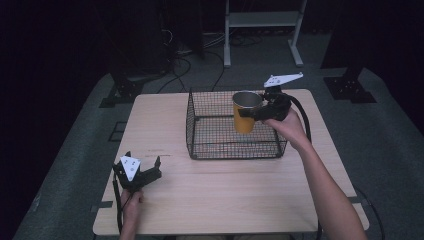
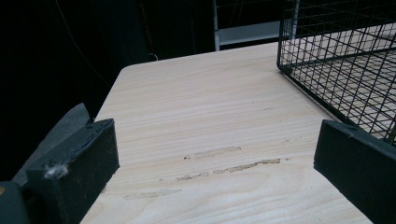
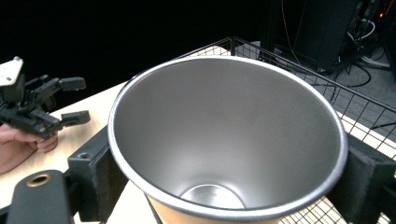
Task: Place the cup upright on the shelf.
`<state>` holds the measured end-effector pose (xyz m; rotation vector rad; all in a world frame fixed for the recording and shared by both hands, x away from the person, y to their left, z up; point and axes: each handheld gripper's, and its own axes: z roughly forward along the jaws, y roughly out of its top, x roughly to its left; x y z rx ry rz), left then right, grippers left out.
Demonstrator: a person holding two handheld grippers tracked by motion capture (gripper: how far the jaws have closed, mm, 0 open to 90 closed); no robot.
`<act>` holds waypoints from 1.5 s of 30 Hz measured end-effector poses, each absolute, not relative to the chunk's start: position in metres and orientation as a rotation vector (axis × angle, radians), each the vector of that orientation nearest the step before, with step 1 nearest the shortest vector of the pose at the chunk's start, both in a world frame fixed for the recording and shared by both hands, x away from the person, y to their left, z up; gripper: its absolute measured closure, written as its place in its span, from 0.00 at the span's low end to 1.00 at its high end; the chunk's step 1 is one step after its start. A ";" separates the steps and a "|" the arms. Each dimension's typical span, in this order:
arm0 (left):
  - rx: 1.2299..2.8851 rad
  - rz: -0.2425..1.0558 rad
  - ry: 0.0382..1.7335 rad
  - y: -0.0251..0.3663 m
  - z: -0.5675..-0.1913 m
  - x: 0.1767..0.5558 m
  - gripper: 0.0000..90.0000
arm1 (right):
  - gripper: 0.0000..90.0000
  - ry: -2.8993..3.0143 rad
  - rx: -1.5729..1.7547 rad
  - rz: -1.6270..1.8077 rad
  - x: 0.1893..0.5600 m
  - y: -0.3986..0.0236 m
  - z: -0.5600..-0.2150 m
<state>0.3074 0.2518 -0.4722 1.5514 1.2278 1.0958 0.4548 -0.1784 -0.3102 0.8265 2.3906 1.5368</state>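
Note:
A yellow metal cup (image 1: 245,112) with a steel inside hangs upright over the right part of a black wire basket (image 1: 210,150). My right gripper (image 1: 248,114) is shut on the cup from the right side. In the right gripper view the cup's (image 3: 224,135) open mouth sits between the black jaws, and the basket's rim (image 3: 289,60) runs behind it. My left gripper (image 1: 142,164) rests low over the table's front left, open, with nothing between its jaws. The left gripper view looks over bare wood toward the basket's corner (image 2: 341,56).
The light wooden table (image 1: 225,200) has open surface left of and in front of the basket. Beyond the far edge stand a white metal frame (image 1: 262,20) and cables on a grey floor. The surroundings are dark.

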 end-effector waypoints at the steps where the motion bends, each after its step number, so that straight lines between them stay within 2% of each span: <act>1: 1.551 1.096 1.228 0.252 -0.472 0.307 0.00 | 0.14 2.391 0.831 1.544 0.458 -0.178 -0.312; 27: 1.550 1.094 1.228 0.252 -0.472 0.307 0.00 | 0.14 2.493 0.882 1.442 0.507 -0.138 -0.358; 45: 1.552 1.093 1.226 0.252 -0.472 0.307 0.00 | 0.13 2.554 0.867 1.275 0.519 -0.122 -0.380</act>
